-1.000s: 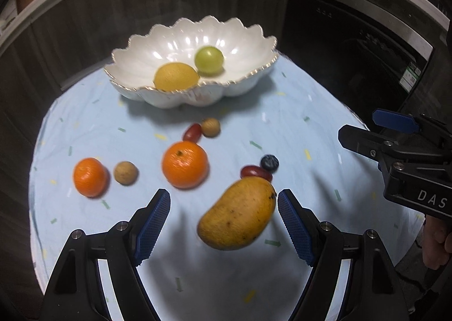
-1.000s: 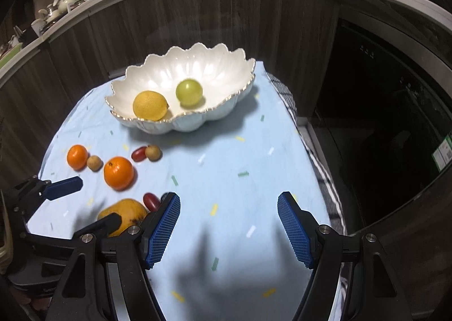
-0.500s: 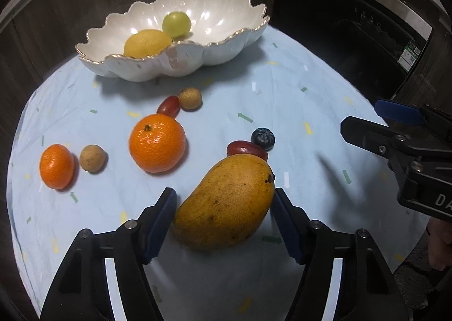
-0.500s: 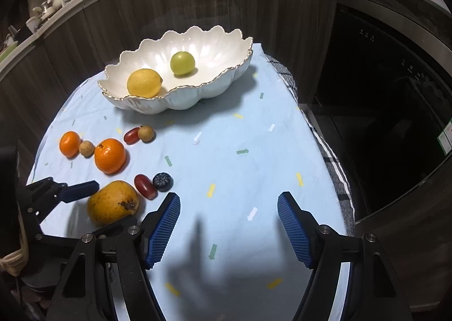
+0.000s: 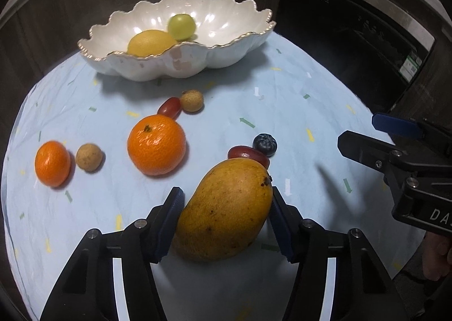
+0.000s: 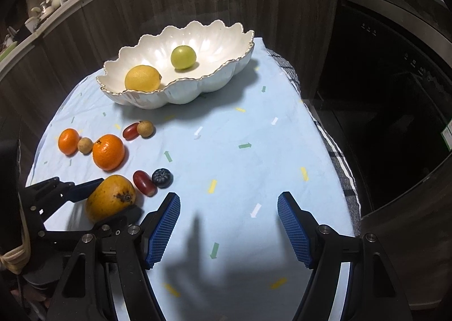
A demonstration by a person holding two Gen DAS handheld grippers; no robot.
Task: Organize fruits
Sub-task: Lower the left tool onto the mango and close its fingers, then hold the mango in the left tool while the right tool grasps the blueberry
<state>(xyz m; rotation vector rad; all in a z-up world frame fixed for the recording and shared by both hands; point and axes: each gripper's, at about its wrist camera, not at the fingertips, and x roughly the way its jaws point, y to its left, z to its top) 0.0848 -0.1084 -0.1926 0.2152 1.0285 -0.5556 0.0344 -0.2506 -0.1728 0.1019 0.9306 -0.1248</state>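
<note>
A yellow-orange mango (image 5: 226, 208) lies on the light blue cloth (image 5: 282, 112) between the fingers of my left gripper (image 5: 224, 216), whose blue pads touch both its sides. The mango also shows in the right wrist view (image 6: 110, 198). A white scalloped bowl (image 5: 226, 58) at the back holds a lemon (image 5: 149, 43) and a green fruit (image 5: 181, 26). My right gripper (image 6: 228, 227) is open and empty over bare cloth to the right of the mango.
On the cloth lie a large orange (image 5: 156, 144), a small orange (image 5: 52, 163), two brown longans (image 5: 88, 157) (image 5: 192, 100), two red grapes (image 5: 169, 107) (image 5: 248, 153) and a blueberry (image 5: 265, 144). A dark oven door (image 6: 395, 95) stands right of the table.
My left gripper moved forward and down around the mango and closed until its pads meet the fruit. My right gripper drew back slightly and stayed open.
</note>
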